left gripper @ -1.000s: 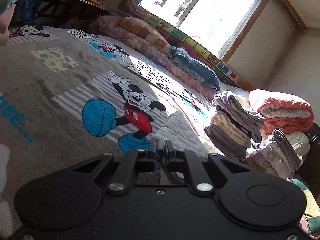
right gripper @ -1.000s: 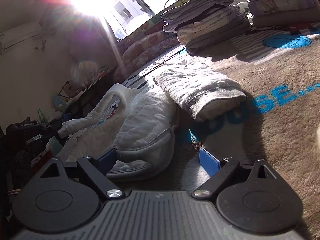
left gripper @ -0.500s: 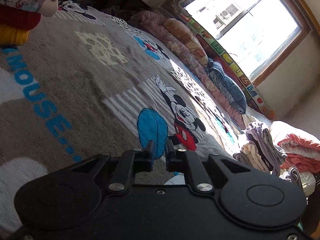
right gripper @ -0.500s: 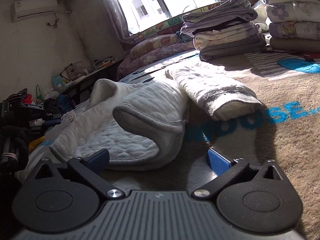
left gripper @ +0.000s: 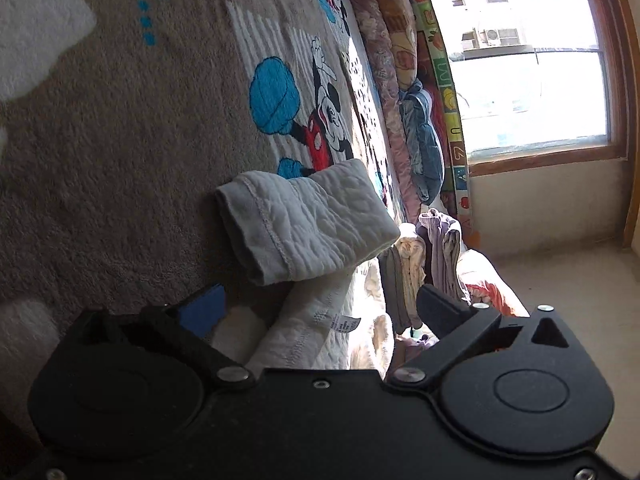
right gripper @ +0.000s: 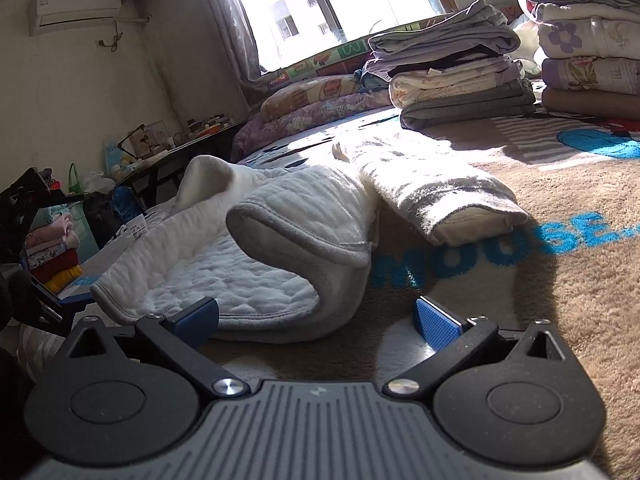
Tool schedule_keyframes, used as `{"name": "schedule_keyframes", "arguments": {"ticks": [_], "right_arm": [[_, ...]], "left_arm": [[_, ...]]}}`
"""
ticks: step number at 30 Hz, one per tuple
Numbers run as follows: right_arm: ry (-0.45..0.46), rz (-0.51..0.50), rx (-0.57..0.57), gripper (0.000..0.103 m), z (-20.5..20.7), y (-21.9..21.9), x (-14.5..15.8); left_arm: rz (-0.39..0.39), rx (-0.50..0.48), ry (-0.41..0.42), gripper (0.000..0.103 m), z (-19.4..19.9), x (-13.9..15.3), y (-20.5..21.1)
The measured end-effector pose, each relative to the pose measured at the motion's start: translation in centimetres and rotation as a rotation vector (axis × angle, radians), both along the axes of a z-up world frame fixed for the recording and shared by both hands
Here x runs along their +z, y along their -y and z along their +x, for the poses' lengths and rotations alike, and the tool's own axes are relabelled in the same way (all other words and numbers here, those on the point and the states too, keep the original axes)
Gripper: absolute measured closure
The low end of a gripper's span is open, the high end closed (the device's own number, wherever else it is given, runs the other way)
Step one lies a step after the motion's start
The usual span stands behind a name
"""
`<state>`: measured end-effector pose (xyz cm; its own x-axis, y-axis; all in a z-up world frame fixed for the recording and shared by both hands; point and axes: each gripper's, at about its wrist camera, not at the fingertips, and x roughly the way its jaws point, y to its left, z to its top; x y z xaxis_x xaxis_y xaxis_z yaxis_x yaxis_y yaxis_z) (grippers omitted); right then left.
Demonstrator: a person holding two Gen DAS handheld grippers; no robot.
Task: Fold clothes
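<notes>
Right wrist view: the white quilted garment (right gripper: 256,272) lies rumpled on the bed's cartoon blanket (right gripper: 560,280), just beyond the right gripper (right gripper: 316,316), jaws spread. Left gripper (left gripper: 320,308) jaws likewise released. 2 folded stacks (right gripper: 452,76) far right.

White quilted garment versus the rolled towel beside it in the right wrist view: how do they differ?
The white quilted garment lies partly spread, one grey-edged cuff flopped over; the rolled towel is a compact bundle. The garment has puffy quilting, the towel a fuzzy nap. The garment sits right ahead of the open right gripper; the towel lies farther back. Both are pale and rest on the blanket.
</notes>
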<state>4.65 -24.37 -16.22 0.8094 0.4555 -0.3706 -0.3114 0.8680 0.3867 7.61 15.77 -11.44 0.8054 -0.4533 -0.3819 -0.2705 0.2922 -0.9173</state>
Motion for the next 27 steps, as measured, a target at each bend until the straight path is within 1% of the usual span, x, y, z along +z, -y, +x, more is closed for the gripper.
{"name": "schedule_keyframes", "arguments": {"ticks": [1,2,3,4,7,8,9,10,11,12,14,15,16,17,18,20,21,22,23,24,25,27], "right_arm": [[0.001,-0.003,0.0,0.0,0.0,0.0,0.0],[0.001,-0.004,0.001,0.0,-0.1,-0.1,0.0],[0.002,-0.005,0.001,0.0,-0.1,-0.1,0.0],[0.002,-0.007,0.001,0.0,-0.1,-0.1,0.0],[0.004,-0.011,0.002,0.0,-0.1,-0.1,0.0],[0.004,-0.012,0.002,0.0,-0.1,-0.2,0.0],[0.005,-0.013,0.003,0.0,-0.1,-0.2,0.0],[0.005,-0.014,0.003,0.0,-0.2,-0.2,0.0],[0.005,-0.015,0.003,0.0,-0.2,-0.2,0.0],[0.006,-0.016,0.003,0.0,-0.2,-0.2,0.0],[0.006,-0.018,0.004,0.0,-0.2,-0.2,0.0],[0.006,-0.019,0.004,0.0,-0.2,-0.2,0.0],[0.006,-0.021,0.004,0.0,-0.2,-0.2,0.0],[0.006,-0.022,0.004,0.0,-0.1,-0.2,0.0],[0.006,-0.024,0.004,0.0,-0.1,-0.3,0.1],[0.005,-0.026,0.005,0.0,-0.1,-0.3,0.1],[0.005,-0.026,0.005,0.0,-0.1,-0.3,0.1],[0.005,-0.027,0.005,0.0,-0.1,-0.3,0.1],[0.005,-0.028,0.005,0.0,-0.1,-0.3,0.1],[0.006,-0.03,0.006,0.0,-0.2,-0.3,0.1],[0.006,-0.031,0.006,0.0,-0.2,-0.3,0.1],[0.007,-0.032,0.006,0.0,-0.2,-0.4,0.1]], "left_arm": [[-0.022,-0.009,-0.016,0.0,0.2,-0.3,0.1],[-0.022,-0.021,-0.033,0.0,0.5,-0.3,0.2],[-0.002,-0.035,-0.048,0.001,0.7,-0.2,0.4],[0.035,-0.052,-0.039,0.001,1.0,0.1,0.7],[0.195,-0.117,0.059,0.0,1.5,1.7,2.2],[0.239,-0.13,0.079,0.0,1.5,2.1,2.7],[0.271,-0.142,0.088,0.0,1.5,2.2,3.1],[0.287,-0.15,0.08,0.001,1.5,1.9,3.3],[0.296,-0.15,0.057,0.001,1.6,1.6,3.4],[0.287,-0.145,0.038,0.001,1.7,1.0,3.3],[0.237,-0.123,0.012,0.002,1.9,-0.2,2.8],[0.224,-0.113,0.011,0.003,2.0,-0.4,2.7],[0.214,-0.102,0.016,0.006,2.2,-0.5,2.6],[0.204,-0.092,0.021,0.022,2.3,-0.7,2.4],[0.19,-0.083,0.026,0.034,2.4,-0.8,2.3],[0.16,-0.061,0.034,0.053,3.0,-1.3,1.8],[0.155,-0.052,0.039,0.057,3.3,-1.3,1.5],[0.161,-0.039,0.047,0.065,3.6,-1.3,1.1],[0.178,-0.02,0.057,0.069,3.9,-1.1,0.7],[0.185,0.001,0.068,0.069,4.1,-1.0,0.1],[0.171,0.015,0.086,0.069,4.4,-0.9,-0.5],[0.117,0.031,0.112,0.068,4.5,-1.0,-1.6]]}}
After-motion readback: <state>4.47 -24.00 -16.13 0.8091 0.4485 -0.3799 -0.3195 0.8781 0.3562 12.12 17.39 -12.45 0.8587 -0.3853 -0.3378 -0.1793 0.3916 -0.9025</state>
